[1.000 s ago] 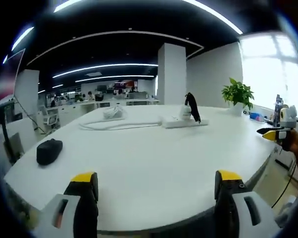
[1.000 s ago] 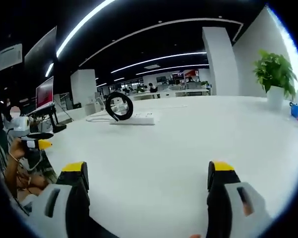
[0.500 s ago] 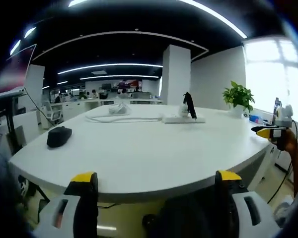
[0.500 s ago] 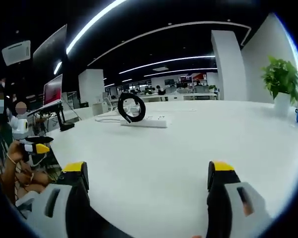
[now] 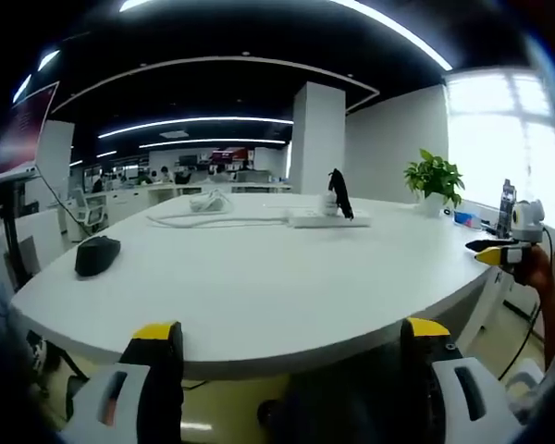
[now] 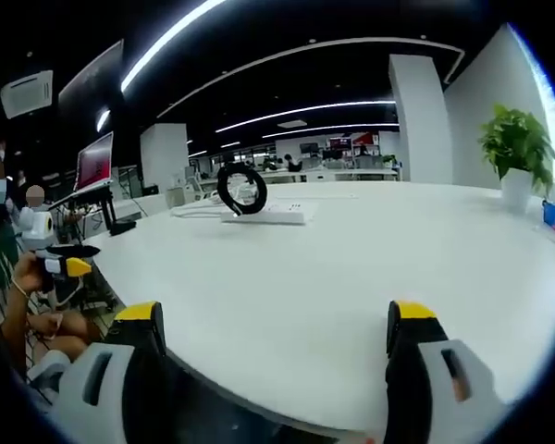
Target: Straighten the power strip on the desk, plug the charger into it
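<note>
A white power strip (image 5: 316,219) lies far across the white table (image 5: 259,277). A white charger with a coiled black cable (image 5: 336,192) stands on it. In the right gripper view the same power strip (image 6: 265,215) carries the black cable coil (image 6: 240,188), upright like a ring. My left gripper (image 5: 291,329) is open and held off the table's near edge, far from the strip. My right gripper (image 6: 277,316) is also open, over the near edge on its side. Each gripper shows at the rim of the other's view: right gripper (image 5: 504,252), left gripper (image 6: 63,265).
A black mouse (image 5: 97,254) sits at the table's left. A white cable bundle (image 5: 208,202) lies behind the strip. A potted plant (image 5: 435,176) stands at the far right, seen again as the plant (image 6: 513,148). A red-screened laptop (image 6: 94,165) stands on a stand at left.
Both cameras have drawn back and dropped toward the table's edge, so the strip looks smaller and the edge now shows in the right gripper view. Both grippers stay open.
</note>
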Demonstrator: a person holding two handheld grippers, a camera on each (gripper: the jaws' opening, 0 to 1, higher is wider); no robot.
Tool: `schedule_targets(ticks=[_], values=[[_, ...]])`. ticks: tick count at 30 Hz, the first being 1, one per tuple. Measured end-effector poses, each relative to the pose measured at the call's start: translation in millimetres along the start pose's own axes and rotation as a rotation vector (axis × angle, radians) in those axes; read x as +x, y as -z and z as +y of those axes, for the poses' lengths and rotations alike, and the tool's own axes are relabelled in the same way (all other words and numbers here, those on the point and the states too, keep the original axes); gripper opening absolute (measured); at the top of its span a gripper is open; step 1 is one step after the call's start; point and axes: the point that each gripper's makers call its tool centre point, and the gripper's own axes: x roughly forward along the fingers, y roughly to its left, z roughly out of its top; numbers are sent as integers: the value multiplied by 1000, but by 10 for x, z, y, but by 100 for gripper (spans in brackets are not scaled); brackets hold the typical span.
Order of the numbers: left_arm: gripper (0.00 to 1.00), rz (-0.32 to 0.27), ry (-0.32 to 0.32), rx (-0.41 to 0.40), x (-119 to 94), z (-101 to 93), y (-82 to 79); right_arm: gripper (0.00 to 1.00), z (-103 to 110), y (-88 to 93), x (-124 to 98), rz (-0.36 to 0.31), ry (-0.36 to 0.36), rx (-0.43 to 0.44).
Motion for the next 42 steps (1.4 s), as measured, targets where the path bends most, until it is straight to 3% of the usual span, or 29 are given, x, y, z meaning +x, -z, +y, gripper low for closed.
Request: schedule_targets(ticks=[6,14,28,42], values=[[99,-28,23,8,23,-51,-131,100,-35,-38,-111,-22,39,-14],[99,-37,16,7,164,49,-227,100,-105,43,-65,-8,82,17],[99,25,40,20,488,125,-143,100,-179,43,34,22,137,-7],[99,16,14,19,498,314,-198,100,-120,20,106,14,146,-22]])
